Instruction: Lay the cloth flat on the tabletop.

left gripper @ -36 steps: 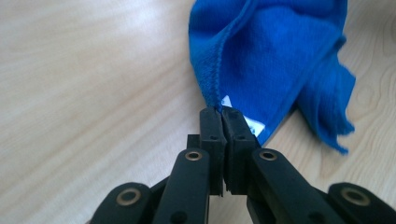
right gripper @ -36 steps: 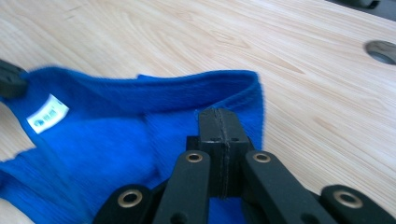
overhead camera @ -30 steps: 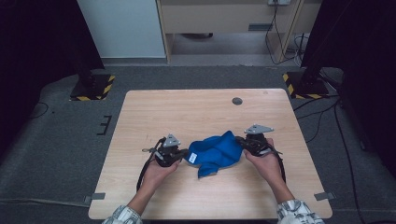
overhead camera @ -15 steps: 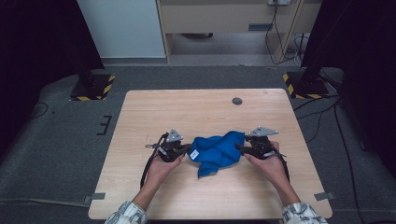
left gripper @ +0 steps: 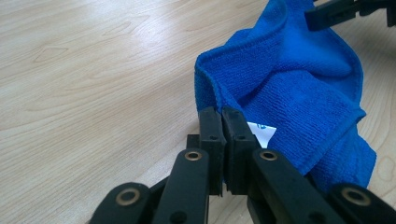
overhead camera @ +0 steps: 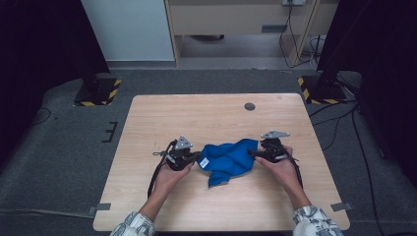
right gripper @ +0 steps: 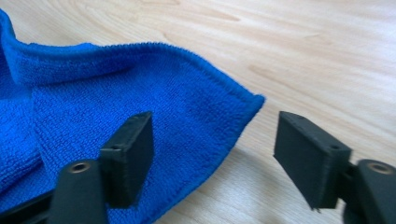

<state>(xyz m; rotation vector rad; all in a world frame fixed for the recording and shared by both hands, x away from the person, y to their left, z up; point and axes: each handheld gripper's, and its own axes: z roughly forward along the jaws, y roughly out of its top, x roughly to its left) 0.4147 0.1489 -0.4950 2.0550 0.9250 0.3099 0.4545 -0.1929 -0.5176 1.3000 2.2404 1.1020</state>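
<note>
Blue cloth [overhead camera: 227, 158] crumpled on wooden table [overhead camera: 206, 115]

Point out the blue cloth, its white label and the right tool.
blue cloth [overhead camera: 230, 158], high view, middle of the crumpled fabric.
white label [left gripper: 260, 133], left gripper view, the tag's visible face beside the shut jaws.
right tool [right gripper: 212, 156], right gripper view, midway between its open fingertips.

Fuzzy blue terry cloth [right gripper: 116, 93] on smooth, pale, faintly glossy wood-grain table [overhead camera: 206, 113]
</note>
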